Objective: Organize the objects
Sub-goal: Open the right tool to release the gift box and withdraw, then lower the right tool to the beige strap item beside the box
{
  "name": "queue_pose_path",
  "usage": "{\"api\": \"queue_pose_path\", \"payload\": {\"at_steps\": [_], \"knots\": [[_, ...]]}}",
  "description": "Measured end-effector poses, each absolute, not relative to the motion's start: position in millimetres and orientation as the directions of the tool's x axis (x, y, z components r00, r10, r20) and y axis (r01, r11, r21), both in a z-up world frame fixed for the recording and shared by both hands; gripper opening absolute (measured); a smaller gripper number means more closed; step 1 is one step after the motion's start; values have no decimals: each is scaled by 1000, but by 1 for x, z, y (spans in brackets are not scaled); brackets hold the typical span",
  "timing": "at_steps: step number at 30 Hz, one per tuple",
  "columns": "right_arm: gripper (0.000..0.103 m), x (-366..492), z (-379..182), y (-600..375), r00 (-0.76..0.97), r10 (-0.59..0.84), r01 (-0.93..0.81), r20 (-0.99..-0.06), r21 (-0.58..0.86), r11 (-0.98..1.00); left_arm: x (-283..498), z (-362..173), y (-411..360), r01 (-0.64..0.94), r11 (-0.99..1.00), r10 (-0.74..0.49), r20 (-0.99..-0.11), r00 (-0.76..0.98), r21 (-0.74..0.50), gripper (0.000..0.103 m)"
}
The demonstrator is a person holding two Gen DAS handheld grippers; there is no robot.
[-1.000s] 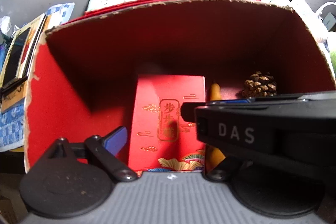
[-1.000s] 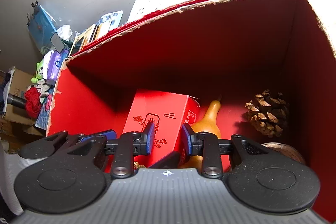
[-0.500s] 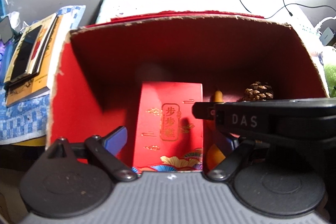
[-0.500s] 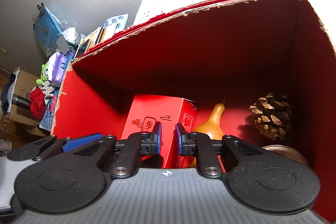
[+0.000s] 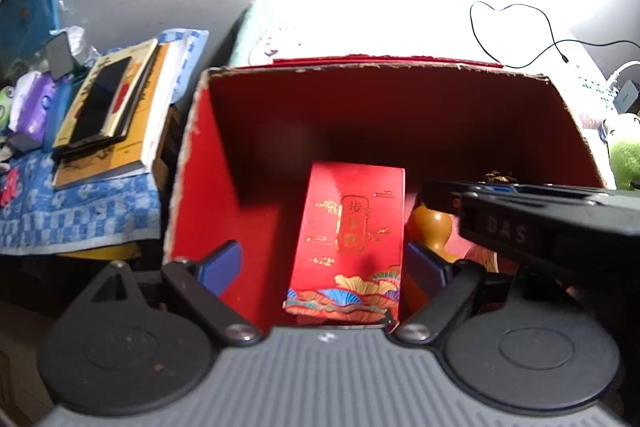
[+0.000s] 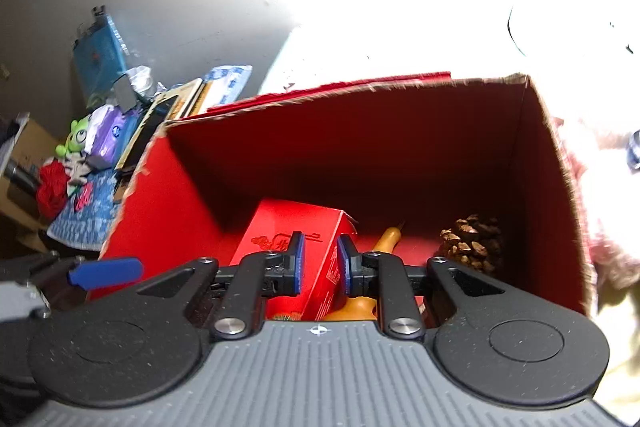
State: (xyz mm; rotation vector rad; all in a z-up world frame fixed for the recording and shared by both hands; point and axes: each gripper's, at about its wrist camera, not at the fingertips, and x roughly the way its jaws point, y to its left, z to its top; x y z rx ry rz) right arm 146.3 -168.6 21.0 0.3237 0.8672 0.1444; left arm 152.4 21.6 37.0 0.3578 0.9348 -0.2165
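Red carton (image 5: 192, 195) sitting open-topped w/ torn rim. Inside: red pack (image 5: 352, 239) lying on the floor approx center, gourd (image 6: 390, 239) just beside it on the R, pinecone (image 6: 472, 241) in the far R corner. L gripper (image 5: 322, 263) hanging above carton, fingers spread wide, gripping nothing. R gripper (image 6: 319, 263) hanging above pack, pads narrow but w/ a gap, nothing clamped. Books (image 5: 116, 115) stacked on blue cloth (image 5: 80, 215) L of carton.
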Motion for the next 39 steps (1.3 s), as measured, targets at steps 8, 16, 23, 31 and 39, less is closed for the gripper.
{"api": "queue_pose_path", "payload": {"at_steps": [8, 16, 23, 31, 39], "knots": [[22, 117, 46, -164, 701, 224, -19, -677, 296, 955, 121, 58, 26, 295, 924, 0, -772, 636, 243, 88], [25, 96, 54, -158, 745, 180, -23, -642, 245, 969, 95, 66, 27, 276, 925, 16, -749, 663, 263, 88], [24, 69, 59, -155, 793, 180, -36, -582, 251, 967, 75, 70, 31, 266, 926, 24, -746, 666, 267, 88], [23, 49, 56, -149, 791, 232, -64, -567, 300, 952, 55, 71, 40, 240, 932, 49, -753, 656, 270, 88], [23, 42, 48, -136, 741, 329, -129, -585, 356, 925, 43, 63, 56, 201, 942, 85, -768, 635, 270, 88]]}}
